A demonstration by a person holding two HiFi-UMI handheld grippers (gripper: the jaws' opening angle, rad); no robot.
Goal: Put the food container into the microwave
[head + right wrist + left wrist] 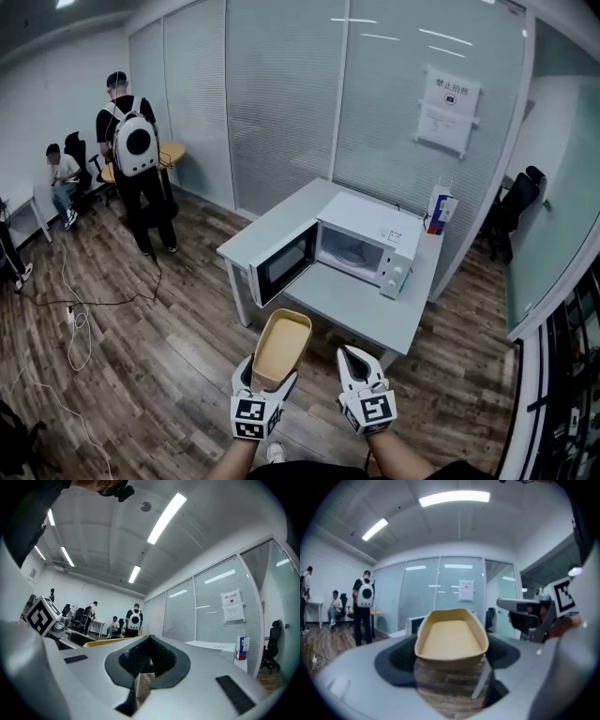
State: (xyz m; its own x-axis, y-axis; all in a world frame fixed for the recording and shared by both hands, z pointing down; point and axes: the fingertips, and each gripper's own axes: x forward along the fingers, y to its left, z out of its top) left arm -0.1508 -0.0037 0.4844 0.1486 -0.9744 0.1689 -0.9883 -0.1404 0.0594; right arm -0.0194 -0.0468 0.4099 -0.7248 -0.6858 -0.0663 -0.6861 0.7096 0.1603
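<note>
An empty tan food container [281, 345] is held above the wooden floor, short of the table, with my left gripper [265, 380] shut on its near end. In the left gripper view the container [451, 638] sits between the jaws with its open side up. The white microwave [370, 246] stands on the grey table [352, 305], and its door [281, 262] is swung open to the left. My right gripper [353, 359] hovers beside the container, shut and holding nothing. The right gripper view shows the gripper [149, 644] closed, with the container's rim [112, 641] at its left.
A blue and white carton [441, 212] stands behind the microwave near the glass wall. Three people [131, 159] are at the far left by desks and chairs. Cables [80, 323] lie across the floor on the left. A black office chair [516, 202] is at the right.
</note>
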